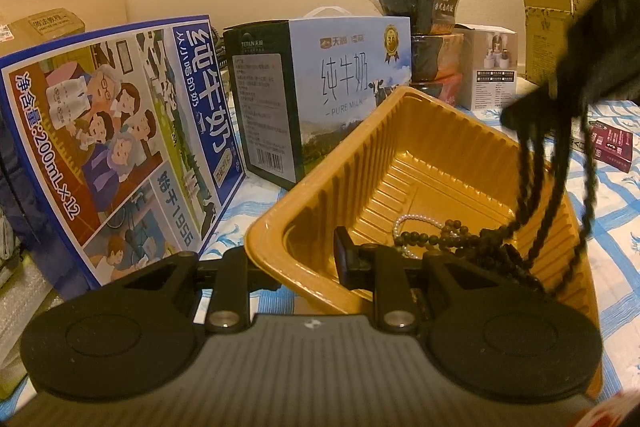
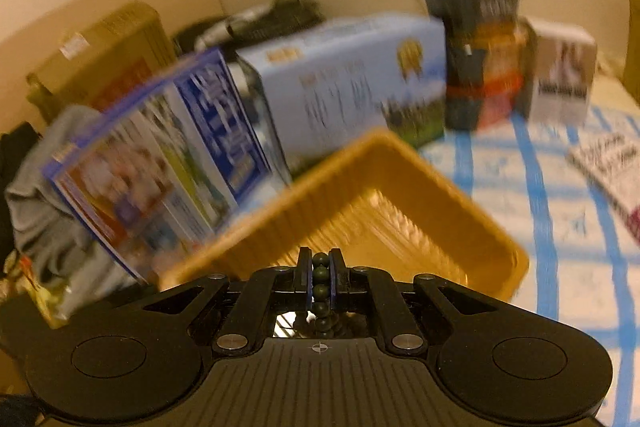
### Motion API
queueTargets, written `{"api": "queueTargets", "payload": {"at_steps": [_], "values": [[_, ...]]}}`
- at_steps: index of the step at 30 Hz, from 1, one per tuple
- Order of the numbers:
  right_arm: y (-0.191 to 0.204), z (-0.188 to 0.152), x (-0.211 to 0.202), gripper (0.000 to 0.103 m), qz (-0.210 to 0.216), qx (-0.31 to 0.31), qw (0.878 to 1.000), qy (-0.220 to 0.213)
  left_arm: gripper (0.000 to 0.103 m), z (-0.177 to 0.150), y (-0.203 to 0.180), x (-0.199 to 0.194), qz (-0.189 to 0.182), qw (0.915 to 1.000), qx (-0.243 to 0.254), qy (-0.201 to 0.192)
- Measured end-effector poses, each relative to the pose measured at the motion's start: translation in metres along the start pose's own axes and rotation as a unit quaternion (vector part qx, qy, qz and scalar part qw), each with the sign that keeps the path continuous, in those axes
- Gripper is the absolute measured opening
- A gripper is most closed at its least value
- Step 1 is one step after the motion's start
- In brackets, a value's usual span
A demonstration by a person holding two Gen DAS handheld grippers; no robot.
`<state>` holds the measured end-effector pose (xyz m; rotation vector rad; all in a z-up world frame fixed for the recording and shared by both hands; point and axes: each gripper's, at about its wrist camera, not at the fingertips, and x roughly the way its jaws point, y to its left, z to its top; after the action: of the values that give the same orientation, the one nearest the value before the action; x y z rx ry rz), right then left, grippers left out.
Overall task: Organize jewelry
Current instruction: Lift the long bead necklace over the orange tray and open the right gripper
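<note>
Dark round beads (image 2: 321, 281) on a strand sit pinched between the right gripper (image 2: 321, 273) fingers. The left gripper (image 1: 298, 259) fingers clamp the gold tray's (image 1: 400, 131) near rim, pearls (image 1: 416, 223) just beyond.

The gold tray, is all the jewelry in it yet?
Not quite. A pearl bracelet already lies inside the gold tray, next to part of the dark bead necklace. The right gripper is shut on the necklace's beads, and strands hang from it above the tray. The left gripper grips the tray's near rim. Left to do: lower and let go of the necklace.
</note>
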<state>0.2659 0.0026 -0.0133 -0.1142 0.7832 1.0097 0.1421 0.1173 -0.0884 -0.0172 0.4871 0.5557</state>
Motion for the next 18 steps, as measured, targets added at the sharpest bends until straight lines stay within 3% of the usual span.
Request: {"api": "queueTargets", "payload": {"at_steps": [5,10,12,14,18], "values": [[-0.004,-0.011,0.005,0.007,-0.007,0.000,1.000,-0.009,0.022,0.000,0.000,0.000,0.000,1.0000,0.000,0.000],[0.003,-0.007,-0.020,0.007,0.064,-0.005,0.991,-0.121,0.022,0.000,0.000,0.000,0.000,1.0000,0.000,0.000],[0.002,-0.007,-0.024,0.007,0.083,-0.002,0.987,-0.140,0.022,0.000,-0.001,-0.001,0.001,1.0000,0.000,0.000],[-0.003,-0.009,-0.016,0.008,0.078,0.007,0.991,-0.109,0.022,0.000,0.000,0.000,0.001,1.0000,0.000,0.001],[-0.013,-0.024,0.008,0.008,0.017,0.014,0.999,-0.034,0.022,-0.001,0.002,0.000,0.000,1.0000,-0.002,0.004]]}}
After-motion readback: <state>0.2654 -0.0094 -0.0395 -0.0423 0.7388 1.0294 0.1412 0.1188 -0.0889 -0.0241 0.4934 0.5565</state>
